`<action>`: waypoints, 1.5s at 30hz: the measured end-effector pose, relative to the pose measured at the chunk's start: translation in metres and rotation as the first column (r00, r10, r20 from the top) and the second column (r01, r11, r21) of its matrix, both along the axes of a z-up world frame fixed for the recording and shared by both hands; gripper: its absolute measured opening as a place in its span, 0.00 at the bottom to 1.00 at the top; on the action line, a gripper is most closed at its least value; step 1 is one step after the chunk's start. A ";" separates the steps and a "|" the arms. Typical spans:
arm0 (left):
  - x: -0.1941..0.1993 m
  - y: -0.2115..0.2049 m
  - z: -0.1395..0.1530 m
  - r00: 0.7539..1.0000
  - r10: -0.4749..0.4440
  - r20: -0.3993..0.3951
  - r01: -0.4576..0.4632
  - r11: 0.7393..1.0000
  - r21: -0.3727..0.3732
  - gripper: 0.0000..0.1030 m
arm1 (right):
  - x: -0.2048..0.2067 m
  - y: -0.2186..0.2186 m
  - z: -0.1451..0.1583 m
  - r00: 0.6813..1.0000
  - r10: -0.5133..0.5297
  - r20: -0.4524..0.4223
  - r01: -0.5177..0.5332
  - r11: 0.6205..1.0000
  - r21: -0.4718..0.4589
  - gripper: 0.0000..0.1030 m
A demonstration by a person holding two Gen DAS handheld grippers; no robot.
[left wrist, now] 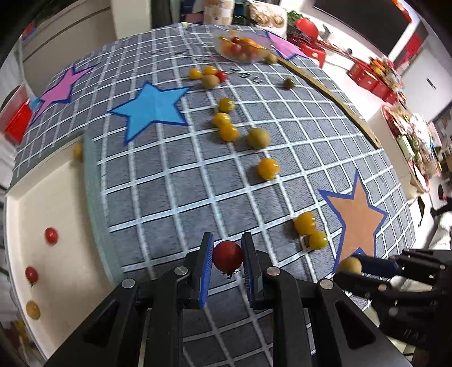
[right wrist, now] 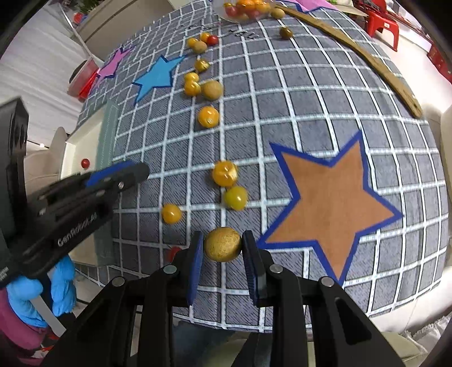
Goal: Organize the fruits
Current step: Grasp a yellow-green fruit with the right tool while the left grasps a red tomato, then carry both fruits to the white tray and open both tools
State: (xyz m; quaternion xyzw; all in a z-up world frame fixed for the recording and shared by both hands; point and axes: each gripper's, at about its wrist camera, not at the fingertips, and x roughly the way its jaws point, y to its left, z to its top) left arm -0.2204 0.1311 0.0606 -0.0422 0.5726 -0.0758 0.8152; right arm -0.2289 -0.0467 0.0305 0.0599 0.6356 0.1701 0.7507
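Between the blue pads of the left gripper (left wrist: 227,258) sits a red cherry tomato (left wrist: 227,255), clamped above the grey checked cloth (left wrist: 169,197). Beside it, the right gripper (right wrist: 223,247) pinches a tan round fruit (right wrist: 223,244) near the orange star (right wrist: 330,203). Yellow tomatoes (right wrist: 224,173) lie scattered beyond, and a cream tray (left wrist: 56,211) stands left.

Clear bowl (right wrist: 243,10) of small fruit cut off by top edge in right wrist view; fruit count inside unreadable. Same bowl (left wrist: 240,46) blurred in left wrist view. Red tomato (right wrist: 173,252) mostly hidden behind right gripper (right wrist: 222,244) finger. Brown fruit (left wrist: 349,265) partly hidden behind right gripper (left wrist: 364,266) finger in left wrist view. Yellow fruit (left wrist: 78,152) at tray (left wrist: 67,197) corner blurred, half hidden by cloth edge. Blue-gloved hand (right wrist: 42,293) cut off at lower left. Shelf clutter (left wrist: 409,135) too blurred to identify.
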 end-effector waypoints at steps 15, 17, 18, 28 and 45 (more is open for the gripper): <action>-0.045 0.098 0.011 0.963 0.270 0.025 -0.271 0.962 0.031 0.21 | 0.017 0.085 0.028 0.974 0.221 0.058 -0.223 0.974 0.032 0.29; -0.053 0.114 0.008 0.948 0.318 0.022 -0.318 0.947 0.041 0.21 | 0.019 0.103 0.030 0.963 0.263 0.064 -0.265 0.963 0.038 0.29; -0.058 0.123 0.007 0.939 0.343 0.021 -0.344 0.938 0.048 0.21 | 0.020 0.114 0.031 0.956 0.285 0.069 -0.288 0.957 0.041 0.29; -0.089 0.189 -0.019 0.840 0.542 -0.003 -0.536 0.833 0.137 0.21 | 0.052 0.225 0.021 0.904 0.420 0.074 -0.425 0.903 0.063 0.29; -0.088 0.199 -0.037 0.812 0.583 -0.013 -0.573 0.801 0.172 0.21 | 0.096 0.290 -0.027 0.901 0.432 0.041 -0.430 0.902 -0.046 0.29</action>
